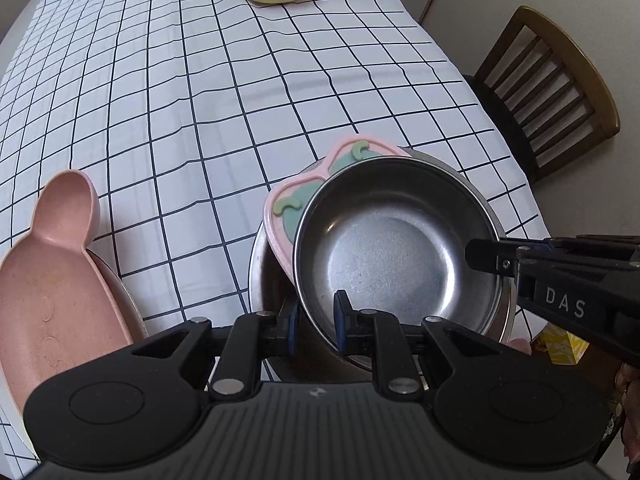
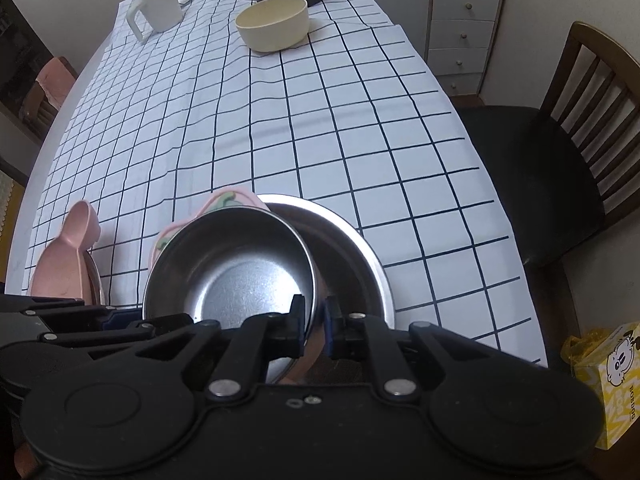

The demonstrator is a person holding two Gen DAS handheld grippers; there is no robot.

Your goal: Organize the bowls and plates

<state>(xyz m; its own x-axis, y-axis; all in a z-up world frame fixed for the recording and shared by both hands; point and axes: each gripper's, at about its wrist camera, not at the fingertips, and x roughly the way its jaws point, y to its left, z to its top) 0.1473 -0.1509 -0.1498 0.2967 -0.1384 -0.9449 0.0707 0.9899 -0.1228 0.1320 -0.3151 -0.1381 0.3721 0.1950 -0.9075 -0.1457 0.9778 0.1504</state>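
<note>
Both hand-held grippers pinch the rim of one small round stainless-steel bowl (image 1: pixel 394 240); the left gripper (image 1: pixel 316 320) clamps the near rim with narrow jaws, one blue pad inside the bowl and one outside; the right gripper (image 2: pixel 312 322) clamps the rim on the bowl's right side the same way. Held tilted, the small bowl sits over a larger stainless-steel bowl (image 2: pixel 360 248) at the near edge of the table, which is covered by a white tablecloth with a dark grid (image 1: pixel 200 100); a pink plate with green cartoon shapes (image 1: pixel 310 184) leans between the two bowls on their left side. At the near left corner lies a pink bear-shaped divided plate (image 1: pixel 52 248) on a metal dish. The middle of the cloth is open room; at the far edge stand a cream round bowl (image 2: pixel 274 22) and a white mug with a handle (image 2: pixel 158 6). A dark wooden chair (image 2: pixel 560 160) stands just beside the right edge.
</note>
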